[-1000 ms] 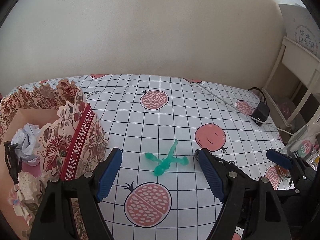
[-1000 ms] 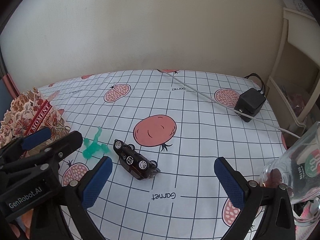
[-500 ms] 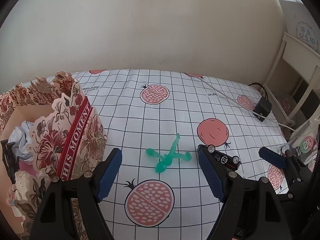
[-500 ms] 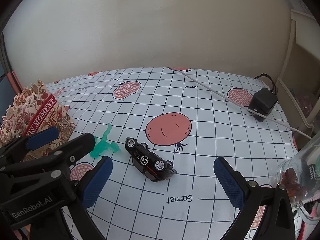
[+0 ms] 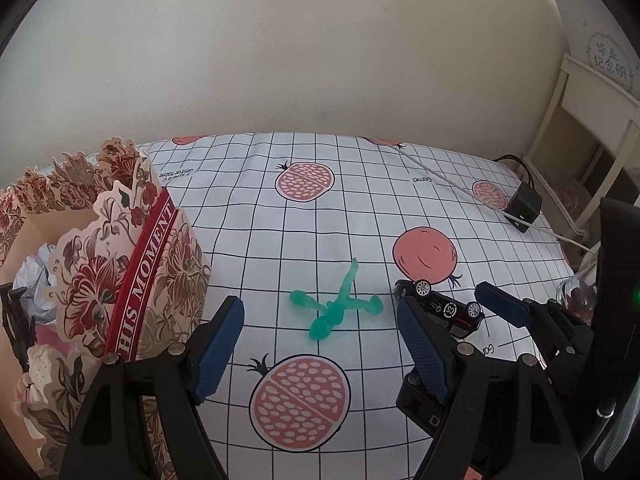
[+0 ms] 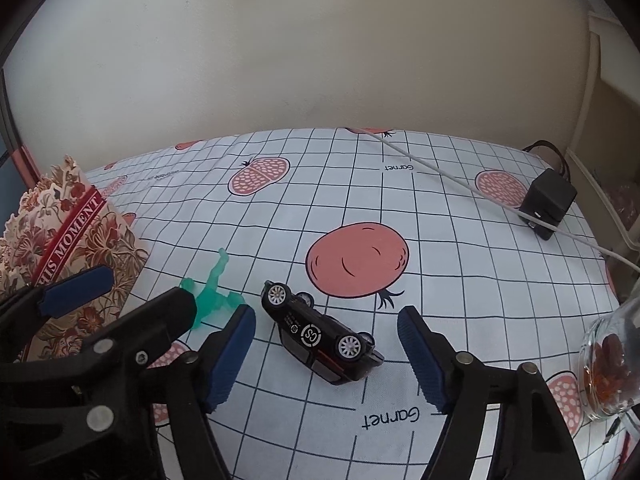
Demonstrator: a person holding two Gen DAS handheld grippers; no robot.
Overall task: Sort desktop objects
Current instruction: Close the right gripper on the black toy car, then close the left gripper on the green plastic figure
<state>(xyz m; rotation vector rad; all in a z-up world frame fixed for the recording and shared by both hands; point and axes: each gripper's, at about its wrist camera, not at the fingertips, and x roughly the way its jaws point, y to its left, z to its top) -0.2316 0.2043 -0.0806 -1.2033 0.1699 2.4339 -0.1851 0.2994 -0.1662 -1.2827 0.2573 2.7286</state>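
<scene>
Nearest the lens in the right wrist view, the right gripper (image 6: 326, 354) is seen low in the frame with its blue pads apart and closing in. The toy car (image 6: 320, 338) lies on its side right between them, wheels turned up toward the lens, and no pad is touching it yet.

To the lower left of that view the left gripper (image 6: 132, 294) is poked in from the side, and the green figure (image 6: 212, 296) is half hidden behind its black finger.

In the left wrist view the left gripper (image 5: 320, 354) is held wide apart at the bottom of the frame with nothing pinched. The green figure (image 5: 336, 308) is sprawled flat on the tablecloth (image 5: 280, 220) just beyond the pad tips, a bit right of centre. The car (image 5: 440, 306) is spotted at the right, partly covered by the right-hand pad.

At the left edge a flowery paper box (image 5: 132, 276) is stood upright, with crumpled paper (image 5: 34, 280) stuffed inside.

Further back, at the right of the right wrist view, a glass jar (image 6: 608, 364) is cut off by the frame edge. Up in the far right a black adapter (image 6: 548, 202) is parked on the cloth with a white cable (image 6: 440, 170) run across it.
</scene>
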